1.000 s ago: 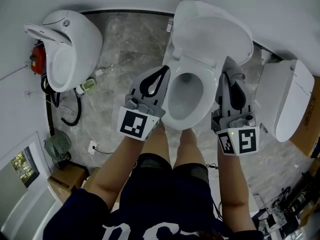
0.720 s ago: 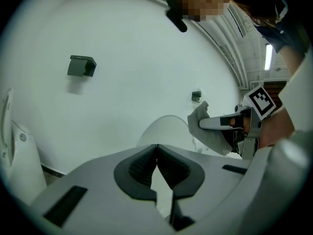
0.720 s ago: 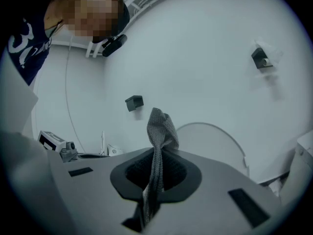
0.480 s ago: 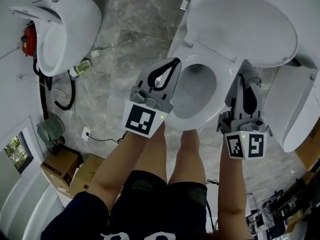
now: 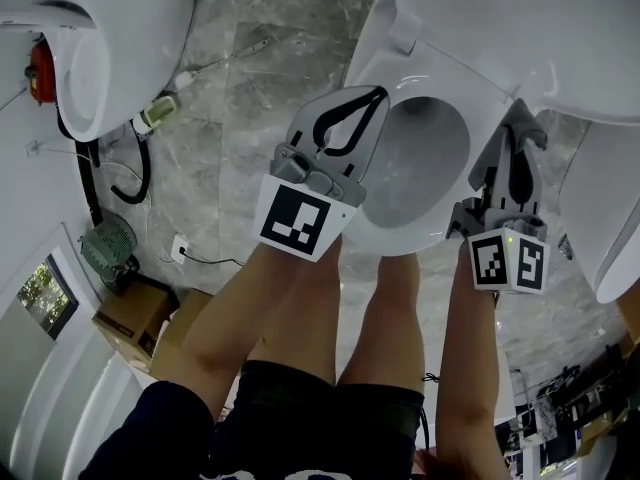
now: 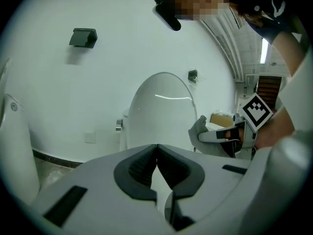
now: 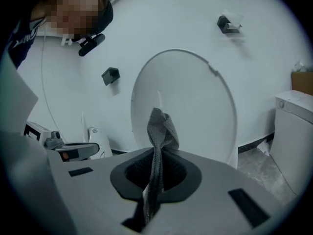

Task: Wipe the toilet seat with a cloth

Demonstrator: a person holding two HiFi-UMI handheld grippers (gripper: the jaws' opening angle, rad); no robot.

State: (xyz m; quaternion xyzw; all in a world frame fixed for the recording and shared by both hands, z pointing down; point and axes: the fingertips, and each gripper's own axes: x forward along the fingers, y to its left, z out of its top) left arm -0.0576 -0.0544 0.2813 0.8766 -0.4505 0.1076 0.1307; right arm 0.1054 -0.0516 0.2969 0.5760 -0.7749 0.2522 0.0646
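Moved: both grippers sit higher and further right in the head view than a second ago, and the toilet bowl fills more of it.
Cloth (image 7: 157,131): grey, fine-woven, twisted into a narrow upright strip with a folded tip poking above the fingers; in the head view it is at 3 o'clock of the bowl, by the seat's right edge (image 5: 532,133). Whether it touches the seat cannot be told.
Right gripper (image 7: 156,156): fingers pinch the cloth between them; it points toward the raised lid (image 7: 195,106).
Left gripper (image 6: 156,150): fingers pressed together at the tips, at 9 o'clock of the bowl in the head view (image 5: 350,118).
Toilet seat (image 5: 395,240): white, glossy, lowered onto the bowl, at 1 o'clock in the head view, with the lid standing open behind it.
Markings: black-and-white square patterns on the left marker cube (image 5: 300,218) and the right marker cube (image 5: 508,261).
Floor (image 5: 260,88): grey marble-look tiles with pale veins.
Room: white walls; second toilet (image 5: 110,28) at 10 o'clock; third white toilet (image 5: 610,218) at 3 o'clock; small fan (image 5: 105,250) and cardboard box (image 5: 135,320) at 8 o'clock.
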